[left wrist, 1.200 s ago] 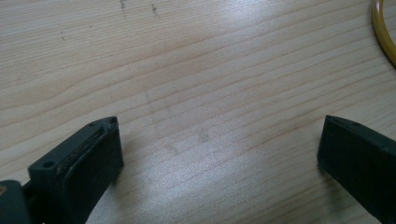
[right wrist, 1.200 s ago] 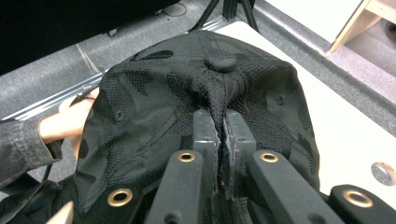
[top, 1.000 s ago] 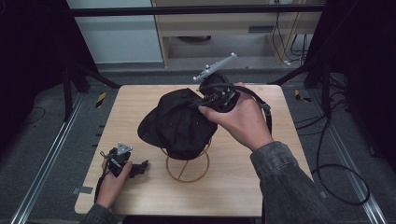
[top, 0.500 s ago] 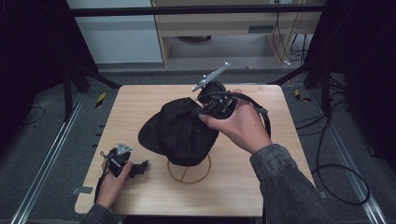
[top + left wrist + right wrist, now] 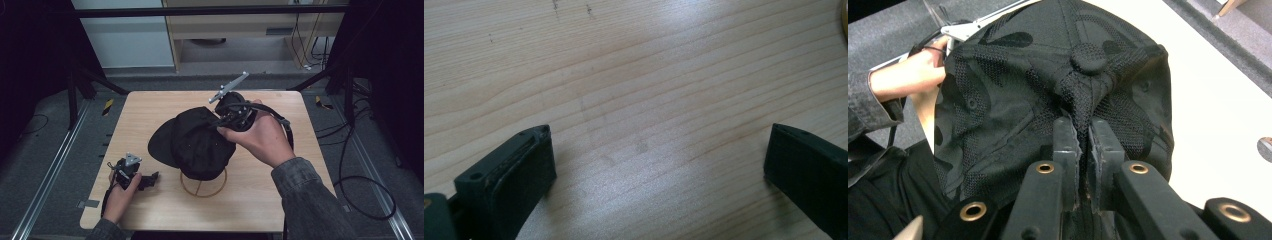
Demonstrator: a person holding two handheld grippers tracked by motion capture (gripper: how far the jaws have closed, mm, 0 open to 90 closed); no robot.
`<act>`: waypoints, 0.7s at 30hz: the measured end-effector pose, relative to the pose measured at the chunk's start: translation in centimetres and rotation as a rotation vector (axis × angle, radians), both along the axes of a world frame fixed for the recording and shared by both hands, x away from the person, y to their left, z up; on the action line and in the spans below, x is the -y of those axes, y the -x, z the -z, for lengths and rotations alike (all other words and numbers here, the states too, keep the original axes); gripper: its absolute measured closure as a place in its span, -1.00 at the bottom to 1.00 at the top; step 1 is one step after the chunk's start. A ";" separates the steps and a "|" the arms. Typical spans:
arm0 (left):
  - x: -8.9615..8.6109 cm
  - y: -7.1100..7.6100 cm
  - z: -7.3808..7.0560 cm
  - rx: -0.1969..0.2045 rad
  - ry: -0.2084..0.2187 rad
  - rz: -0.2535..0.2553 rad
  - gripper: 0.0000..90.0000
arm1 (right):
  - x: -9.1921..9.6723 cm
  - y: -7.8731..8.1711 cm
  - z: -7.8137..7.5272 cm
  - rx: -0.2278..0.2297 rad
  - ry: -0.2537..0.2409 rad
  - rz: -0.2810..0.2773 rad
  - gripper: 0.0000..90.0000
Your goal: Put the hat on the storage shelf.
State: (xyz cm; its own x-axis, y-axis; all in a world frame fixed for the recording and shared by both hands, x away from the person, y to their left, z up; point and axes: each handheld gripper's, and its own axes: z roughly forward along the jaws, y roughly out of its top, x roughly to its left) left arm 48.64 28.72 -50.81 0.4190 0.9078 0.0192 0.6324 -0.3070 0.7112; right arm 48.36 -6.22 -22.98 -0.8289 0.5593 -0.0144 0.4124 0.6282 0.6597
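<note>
- Pale wood-grain table (image 5: 150, 115) stands on grey floor (image 5: 45, 150) between dark metal rails.
- Black cap (image 5: 195, 142) sits at centre over a wire stand (image 5: 204, 184).
- Right gripper (image 5: 1080, 145) pinches the cap's crown fabric at 1 o'clock.
- Left gripper (image 5: 656, 160) rests at 8 o'clock, jaws wide over bare wood.

Grey sleeves (image 5: 305, 200), black claws (image 5: 1080, 145) (brass screws)
</note>
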 end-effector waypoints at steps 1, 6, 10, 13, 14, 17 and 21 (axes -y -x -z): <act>0.0 0.0 0.0 0.000 0.000 0.000 -1.00 | 0.1 0.0 0.1 -0.002 0.006 -0.002 0.87; 0.0 0.0 0.0 0.000 0.000 0.000 -1.00 | 0.1 0.1 0.3 -0.008 0.031 -0.003 0.87; 0.0 0.0 0.0 0.000 0.000 0.000 -1.00 | 0.1 0.1 0.8 -0.017 0.044 -0.007 0.86; 0.0 0.0 0.0 0.000 0.000 0.000 -1.00 | 0.1 0.1 1.2 -0.024 0.049 -0.008 0.86; 0.0 0.0 0.0 0.000 0.000 0.000 -1.00 | 0.1 0.1 1.3 -0.026 0.049 -0.008 0.86; 0.0 0.0 0.0 0.001 0.001 -0.001 -1.00 | 0.1 0.1 1.7 -0.034 0.053 -0.011 0.83; 0.0 0.0 0.0 -0.001 -0.001 0.001 -1.00 | -0.2 0.1 2.0 -0.037 0.059 -0.016 0.80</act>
